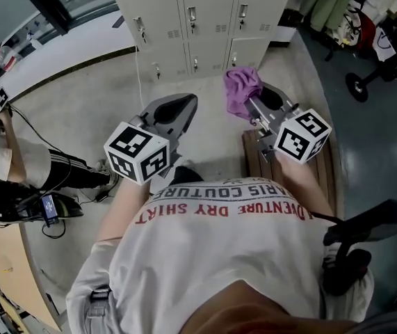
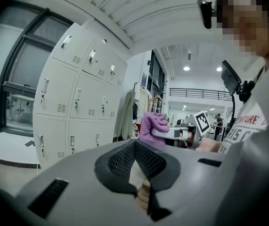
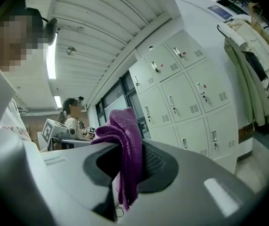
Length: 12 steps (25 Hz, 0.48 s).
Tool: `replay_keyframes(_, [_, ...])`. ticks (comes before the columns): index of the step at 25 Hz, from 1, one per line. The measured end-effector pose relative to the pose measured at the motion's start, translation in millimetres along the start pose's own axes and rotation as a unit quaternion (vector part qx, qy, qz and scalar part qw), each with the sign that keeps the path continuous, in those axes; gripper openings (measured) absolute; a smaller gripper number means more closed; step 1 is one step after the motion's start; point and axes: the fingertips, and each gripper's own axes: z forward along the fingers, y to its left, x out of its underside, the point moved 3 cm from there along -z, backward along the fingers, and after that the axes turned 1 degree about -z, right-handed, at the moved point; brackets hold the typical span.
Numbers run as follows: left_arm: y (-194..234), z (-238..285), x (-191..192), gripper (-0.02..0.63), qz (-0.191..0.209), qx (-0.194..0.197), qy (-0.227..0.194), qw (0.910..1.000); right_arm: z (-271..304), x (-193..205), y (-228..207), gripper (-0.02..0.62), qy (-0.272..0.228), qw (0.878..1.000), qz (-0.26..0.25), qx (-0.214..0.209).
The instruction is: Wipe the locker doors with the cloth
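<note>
Pale concrete floor [image 1: 80, 110] spreads in front of a bank of cream metal lockers [image 1: 205, 19]. Every door is shut, with small handles and vent slots facing a person in a white T-shirt with red lettering [image 1: 226, 256]. Well to the left of the lockers, a second person in a white top [image 1: 17, 165] is low by the floor among black cables [image 1: 35, 134].

Nearer the lockers, the left gripper [image 1: 188, 103] is held up and aimed at the doors but stands apart from them. Its dark ribbed pads meet at the tips and nothing lies between them.

Just to its right, the right gripper [image 1: 254, 106] also points at the lockers. Its jaws are clamped on a purple knitted cloth [image 1: 241, 89]. The cloth bunches above the pads and hangs in a fold below them. It is in the air in front of the lowest row of lockers and clear of the doors.

A brown slatted wooden bench [image 1: 327, 165] sits on the floor under that gripper, out from the lockers' right end. To the right of the lockers, pale coats and other garments [image 1: 337, 5] hang in a row.
</note>
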Motion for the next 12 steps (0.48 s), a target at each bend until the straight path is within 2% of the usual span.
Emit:
replay_keyframes(5, [88, 46, -19, -0.001, -0.008, 0.007, -0.012, 0.9999, 73, -4, -54, 0.054, 0.010, 1.000, -0.002, 0.005])
replay_keyframes(9, [185, 97, -30, 0.000, -0.010, 0.012, -0.002, 0.9999, 151, -12, -111, 0.054, 0.013, 1.000, 0.006, 0.025])
replay_keyframes(10, [213, 112, -18, 0.000, -0.010, 0.009, 0.003, 0.9999, 172, -2, -130, 0.054, 0.010, 0.999, 0.010, 0.029])
replay_keyframes(11, [243, 131, 9, 0.000, -0.011, 0.006, 0.007, 0.9999, 192, 24, -154, 0.054, 0.008, 0.999, 0.013, 0.032])
replay_keyframes(12, [275, 152, 56, 0.000, -0.014, 0.004, 0.011, 0.9998, 212, 71, -183, 0.054, 0.009, 0.999, 0.015, 0.034])
